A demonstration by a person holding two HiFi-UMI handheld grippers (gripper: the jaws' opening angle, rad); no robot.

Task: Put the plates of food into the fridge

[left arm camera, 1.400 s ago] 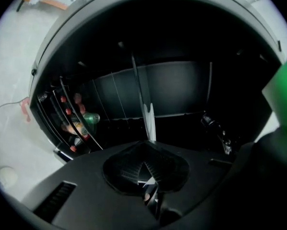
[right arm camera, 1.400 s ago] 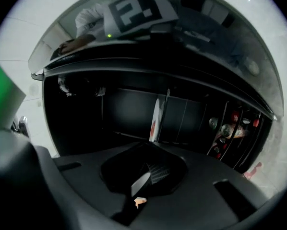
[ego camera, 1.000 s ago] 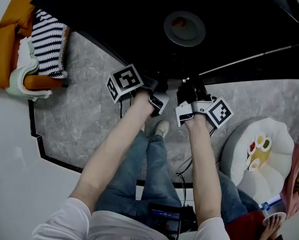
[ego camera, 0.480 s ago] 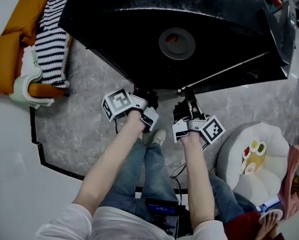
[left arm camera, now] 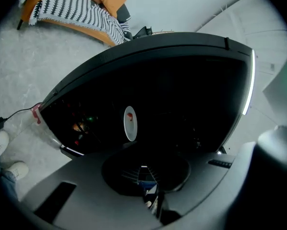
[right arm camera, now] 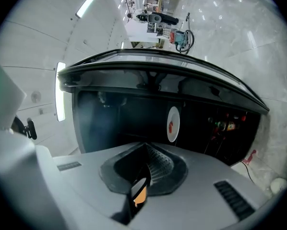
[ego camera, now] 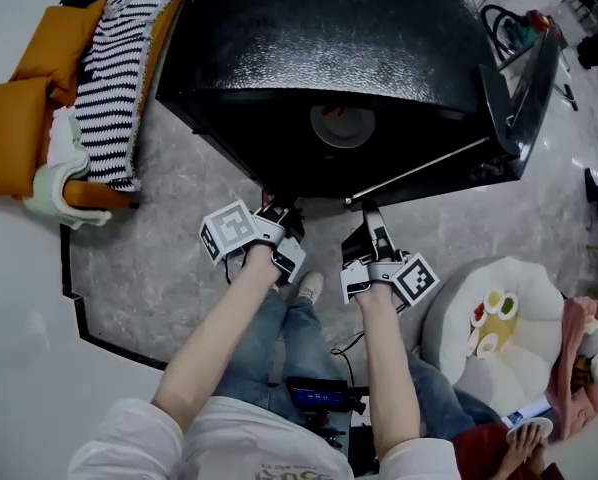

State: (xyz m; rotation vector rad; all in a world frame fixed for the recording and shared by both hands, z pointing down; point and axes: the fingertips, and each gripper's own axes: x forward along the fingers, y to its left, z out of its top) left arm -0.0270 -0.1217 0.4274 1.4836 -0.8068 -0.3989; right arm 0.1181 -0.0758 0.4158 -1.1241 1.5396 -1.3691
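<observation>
At claws: left gripper [left arm camera: 143,174] jaws together, empty | right gripper [right arm camera: 144,174] jaws together, empty | plate [right arm camera: 173,124] with red food, 12 o'clock, inside open dark fridge [right arm camera: 114,119] | striped cloth [left arm camera: 81,11] at 11 in left gripper view, not right | head view alone: white pouf [ego camera: 544,303] with small dishes [ego camera: 491,318] at 4

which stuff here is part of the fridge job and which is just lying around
Part of the job:
- fridge, open
- plate of red food, already inside it
- small dishes of food on the white seat, probably next to go in

Just lying about:
- striped cloth
- orange cushions
- pink cloth
</observation>
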